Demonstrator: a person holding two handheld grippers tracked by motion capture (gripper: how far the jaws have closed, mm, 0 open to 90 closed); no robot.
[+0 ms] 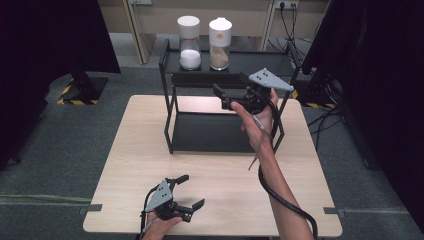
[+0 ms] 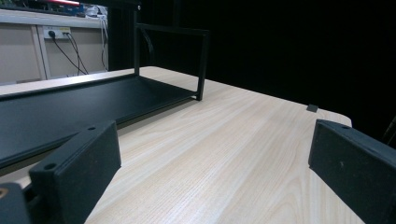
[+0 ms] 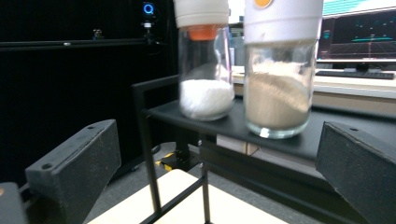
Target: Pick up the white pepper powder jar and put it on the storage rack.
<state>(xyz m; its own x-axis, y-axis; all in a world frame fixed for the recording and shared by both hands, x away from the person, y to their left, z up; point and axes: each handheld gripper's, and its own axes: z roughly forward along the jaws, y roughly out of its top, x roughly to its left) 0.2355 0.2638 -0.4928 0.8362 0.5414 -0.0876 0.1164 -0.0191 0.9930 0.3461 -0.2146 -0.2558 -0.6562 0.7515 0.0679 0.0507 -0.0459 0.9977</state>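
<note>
Right tool (image 1: 221, 96) is held up in front of the top shelf of the black rack (image 1: 170, 125), jaws spread wide with nothing between them; in the right gripper view its two black pads frame the jars without touching either. Nearest to it is the jar of tan powder (image 1: 219, 44): clear glass, straight-sided, white lid bearing a small orange dot, filled roughly halfway with beige, fine-grained material that slopes unevenly inside (image 3: 278, 100). Just beside it, on its left in the high view, stands the jar of white powder (image 1: 189, 42): clear glass narrowing toward the top, white cap with an orange collar beneath it, white granular fill settled in the lower part (image 3: 206, 95). Both jars stand upright on the rack's top shelf, close together but apart; the right tool is short of them, at about shelf height. The lower shelf of the rack is a flat black tray resting on the bench (image 1: 140, 150). Left tool (image 1: 192, 191) sits low over the near edge of the light wood bench, held in the person's left hand (image 1: 159, 226), jaws also wide and empty, well apart from the rack; the left gripper view looks across bare wood grain toward the rack's lower shelf (image 2: 70, 109).
</note>
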